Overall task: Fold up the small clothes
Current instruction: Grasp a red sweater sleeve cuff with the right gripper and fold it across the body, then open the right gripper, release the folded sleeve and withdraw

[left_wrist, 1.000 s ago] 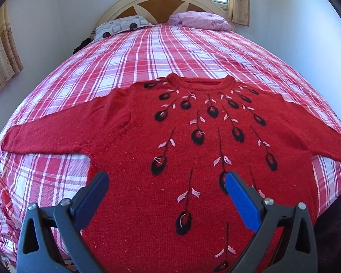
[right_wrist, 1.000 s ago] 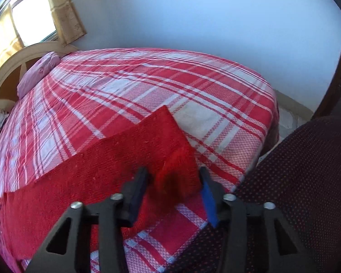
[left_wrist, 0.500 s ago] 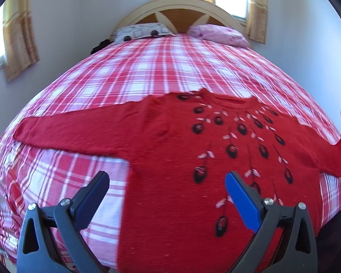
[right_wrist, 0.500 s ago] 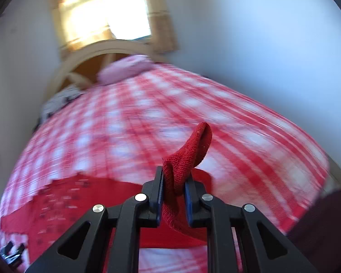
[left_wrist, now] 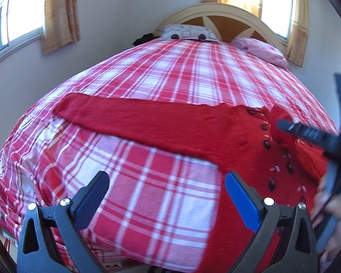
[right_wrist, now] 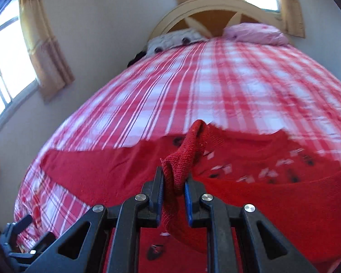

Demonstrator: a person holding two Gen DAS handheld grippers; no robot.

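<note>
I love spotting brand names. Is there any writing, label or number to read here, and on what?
None can be read.
The red sweater shows only a knitted pattern, no words.
The right gripper, clamped on its sleeve, shows no lettering.

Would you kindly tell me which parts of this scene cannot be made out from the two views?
- Sweater hem: left wrist view, cut off by the bottom edge.
- Its front pattern: right wrist view, smeared by motion blur.
- Sleeve end: right wrist view, pinched inside the right gripper.
- Dark item beside the pillow: too small.
</note>
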